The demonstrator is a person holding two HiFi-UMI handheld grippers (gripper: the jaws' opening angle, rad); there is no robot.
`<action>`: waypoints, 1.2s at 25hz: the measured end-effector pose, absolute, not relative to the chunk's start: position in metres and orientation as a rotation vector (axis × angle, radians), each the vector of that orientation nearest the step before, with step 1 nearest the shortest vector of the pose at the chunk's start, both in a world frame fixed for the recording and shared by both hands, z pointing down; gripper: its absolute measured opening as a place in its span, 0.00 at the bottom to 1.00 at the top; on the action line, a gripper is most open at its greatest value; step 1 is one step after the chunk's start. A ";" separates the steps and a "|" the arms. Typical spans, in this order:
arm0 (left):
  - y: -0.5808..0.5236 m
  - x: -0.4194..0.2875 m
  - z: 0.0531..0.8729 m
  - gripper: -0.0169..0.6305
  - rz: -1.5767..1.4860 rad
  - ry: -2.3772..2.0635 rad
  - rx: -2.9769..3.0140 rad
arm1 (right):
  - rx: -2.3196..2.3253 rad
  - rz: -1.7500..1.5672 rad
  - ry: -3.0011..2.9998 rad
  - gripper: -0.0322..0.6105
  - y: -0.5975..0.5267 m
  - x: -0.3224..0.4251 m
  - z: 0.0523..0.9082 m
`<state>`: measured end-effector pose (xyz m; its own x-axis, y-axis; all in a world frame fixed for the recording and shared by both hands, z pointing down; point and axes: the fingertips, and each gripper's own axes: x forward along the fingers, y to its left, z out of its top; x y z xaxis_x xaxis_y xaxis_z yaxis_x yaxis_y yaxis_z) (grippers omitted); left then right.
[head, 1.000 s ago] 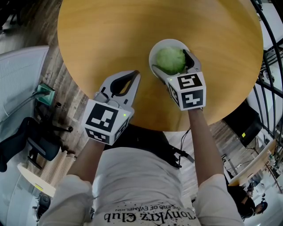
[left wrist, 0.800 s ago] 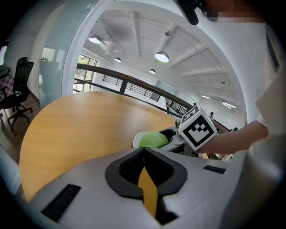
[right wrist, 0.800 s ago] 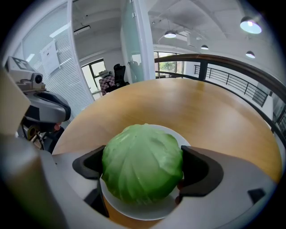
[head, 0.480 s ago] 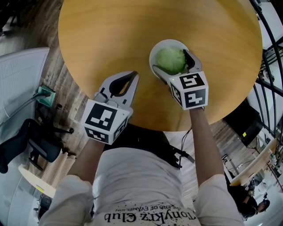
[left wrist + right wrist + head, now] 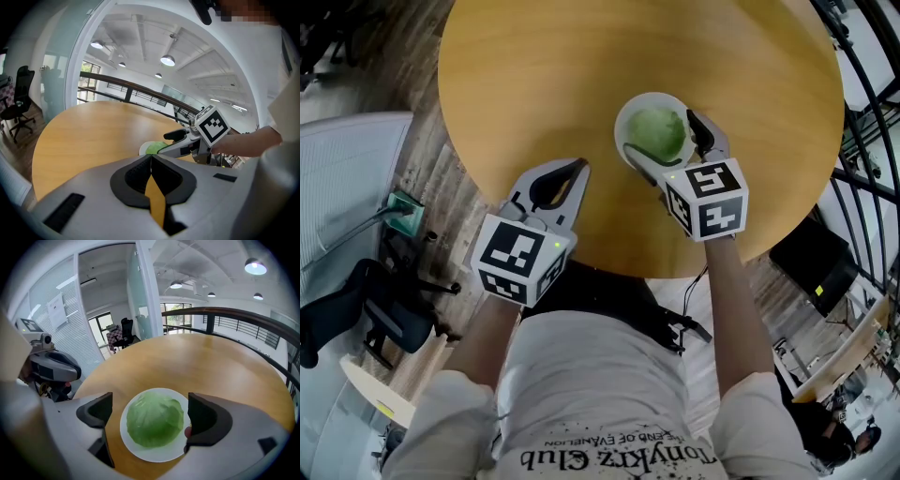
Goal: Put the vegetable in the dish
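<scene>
Green round leafy vegetable (image 5: 154, 422) rests in the white round dish (image 5: 154, 455) on the wooden bench (image 5: 197, 362), between the wide-open jaws of the right hand-held gripper (image 5: 150, 413), which grips nothing. The left hand-held gripper (image 5: 151, 161) is closed and empty. Placement appears complete; only withdrawal remains.

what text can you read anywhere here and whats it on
"Tonykrz Club": on the shirt, upside down; spelling unsure.
"END OF EVANELION": smaller line on the shirt, partly unreadable.
Wall sheet: too small to read.
Left cube, right cube: square patterns only, no letters.
</scene>
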<state>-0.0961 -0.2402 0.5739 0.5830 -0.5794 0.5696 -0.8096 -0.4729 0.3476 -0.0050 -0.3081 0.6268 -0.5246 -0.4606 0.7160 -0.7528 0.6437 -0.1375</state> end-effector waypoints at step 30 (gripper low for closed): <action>-0.155 -0.051 0.420 0.06 0.433 -1.139 2.414 | 1.175 0.491 -2.442 0.09 -0.166 0.084 0.427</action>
<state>-0.0515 -0.1553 0.4199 0.6132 -0.6487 0.4508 -0.7843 -0.5678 0.2499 0.0841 -0.1659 0.4271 -0.5750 -0.6613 0.4818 -0.7961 0.5881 -0.1429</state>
